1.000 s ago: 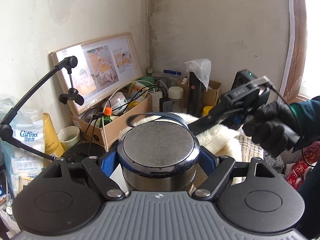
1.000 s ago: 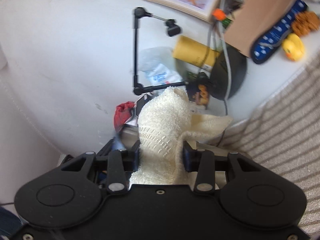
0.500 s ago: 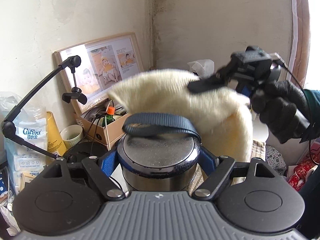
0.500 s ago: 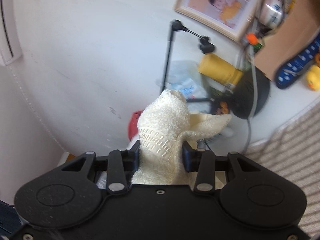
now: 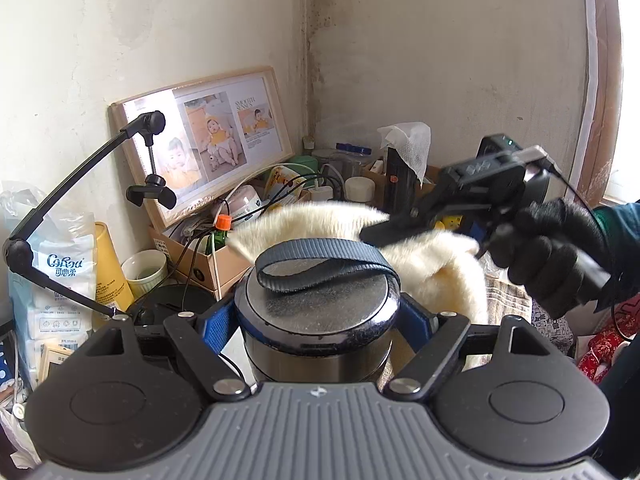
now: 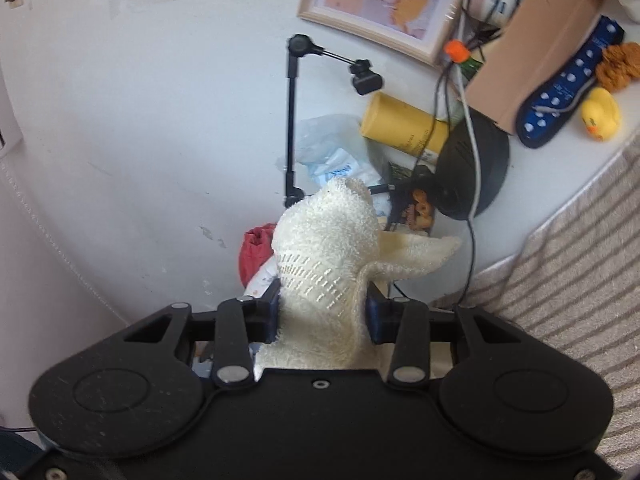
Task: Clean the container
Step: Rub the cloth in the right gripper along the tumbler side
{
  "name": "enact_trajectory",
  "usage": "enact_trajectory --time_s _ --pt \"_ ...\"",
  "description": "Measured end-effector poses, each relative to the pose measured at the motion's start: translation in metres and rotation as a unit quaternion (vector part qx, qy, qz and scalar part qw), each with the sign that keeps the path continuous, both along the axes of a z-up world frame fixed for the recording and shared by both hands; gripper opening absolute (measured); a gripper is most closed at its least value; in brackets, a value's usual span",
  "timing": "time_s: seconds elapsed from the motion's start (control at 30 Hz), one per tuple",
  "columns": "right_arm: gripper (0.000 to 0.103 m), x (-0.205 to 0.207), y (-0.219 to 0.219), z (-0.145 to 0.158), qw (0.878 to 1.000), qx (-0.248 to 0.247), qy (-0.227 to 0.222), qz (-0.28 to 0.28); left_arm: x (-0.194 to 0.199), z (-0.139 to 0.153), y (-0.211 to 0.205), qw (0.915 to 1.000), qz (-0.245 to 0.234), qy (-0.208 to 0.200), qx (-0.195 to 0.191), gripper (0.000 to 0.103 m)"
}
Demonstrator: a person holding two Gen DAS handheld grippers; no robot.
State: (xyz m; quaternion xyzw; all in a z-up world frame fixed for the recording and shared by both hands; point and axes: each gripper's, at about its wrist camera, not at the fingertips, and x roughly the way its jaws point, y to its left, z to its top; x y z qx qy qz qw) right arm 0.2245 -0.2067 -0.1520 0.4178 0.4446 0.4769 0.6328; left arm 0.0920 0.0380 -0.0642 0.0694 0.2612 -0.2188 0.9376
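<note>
Left wrist view: one steel container [image 5: 316, 320] stands upright between the two blue pads of the left gripper [image 5: 318, 322], which clamp its sides just under the lid. One grey strap loop [image 5: 326, 264] lies across the lid. Behind it and to the right hangs one cream towel [image 5: 436, 272] — blurred — pinched by the right gripper [image 5: 384, 232], held in one black-gloved hand [image 5: 552, 256]. Far left, one framed photo sheet [image 5: 208, 144] leans on the wall; one black jointed stand [image 5: 80, 184], one yellow tube [image 5: 108, 268] and one green-lined cup [image 5: 144, 272] sit near it.

Right wrist view: the right gripper [image 6: 322, 314] has its two fingers narrow, squeezing the towel [image 6: 324, 256], whose bunched end sticks up past them. Beyond lie one yellow duck [image 6: 600, 114], one dotted blue case [image 6: 568, 84], one cardboard box [image 6: 536, 52] and one striped cloth [image 6: 568, 264] on the right — the container is out of sight here.
</note>
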Motion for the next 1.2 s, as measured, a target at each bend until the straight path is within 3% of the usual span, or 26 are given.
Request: enact_trajectory --time_s 0.53,1.03,1.2 --pt "0.039 -0.001 0.006 -0.055 0.997 -0.049 0.057 0.006 -0.001 0.001 -0.002 1.0000 0.007 0.001 0.002 0.083" --pt "0.039 -0.003 0.013 -0.118 0.985 -0.138 0.107 0.017 -0.002 0.001 -0.005 0.9999 0.016 0.001 0.006 0.083" --pt "0.039 -0.006 0.011 -0.126 0.983 -0.136 0.120 0.006 -0.002 0.003 -0.005 0.9998 0.016 0.006 0.008 0.083"
